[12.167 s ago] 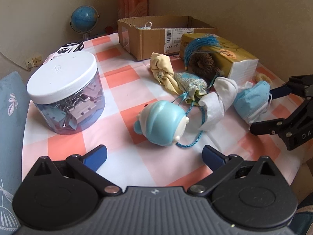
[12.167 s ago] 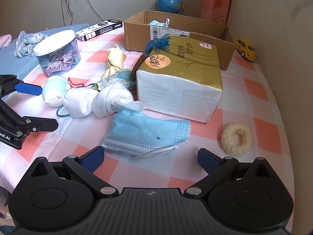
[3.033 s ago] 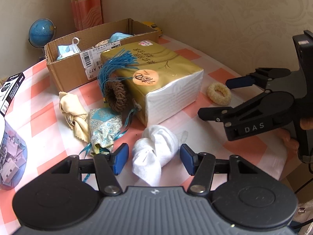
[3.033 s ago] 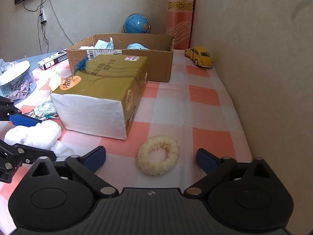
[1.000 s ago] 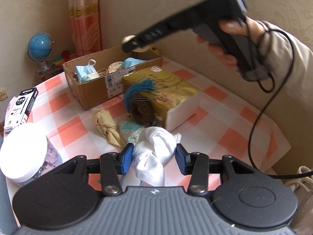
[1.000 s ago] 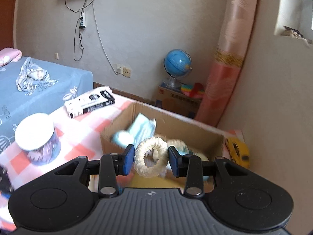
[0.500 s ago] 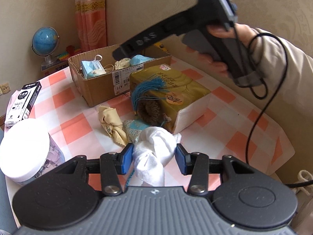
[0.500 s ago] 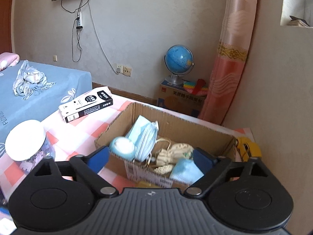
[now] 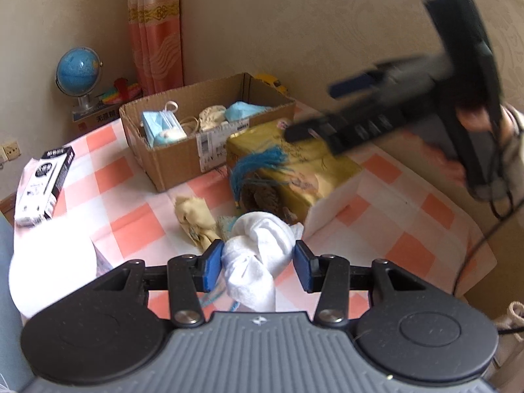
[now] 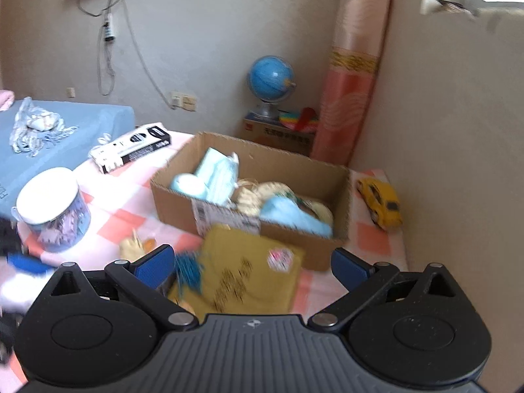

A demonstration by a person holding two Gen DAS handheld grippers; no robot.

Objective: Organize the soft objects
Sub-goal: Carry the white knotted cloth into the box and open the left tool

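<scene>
The left hand-held gripper (image 9: 258, 263) is clamped on a knotted white cloth (image 9: 258, 255), held in the air well short of the cardboard box (image 9: 183, 160), presumably so it can be carried there. The box already holds face masks (image 10: 217, 172) and other soft pieces, so it looks like the collecting place. The right hand-held gripper (image 10: 252, 267) hangs with its jaws apart and nothing between them, above the gold tissue pack (image 10: 249, 275) just in front of the box.

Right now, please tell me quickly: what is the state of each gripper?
Left gripper: shut on the white sock bundle.
Right gripper: open, holding nothing, above the gold tissue pack.
</scene>
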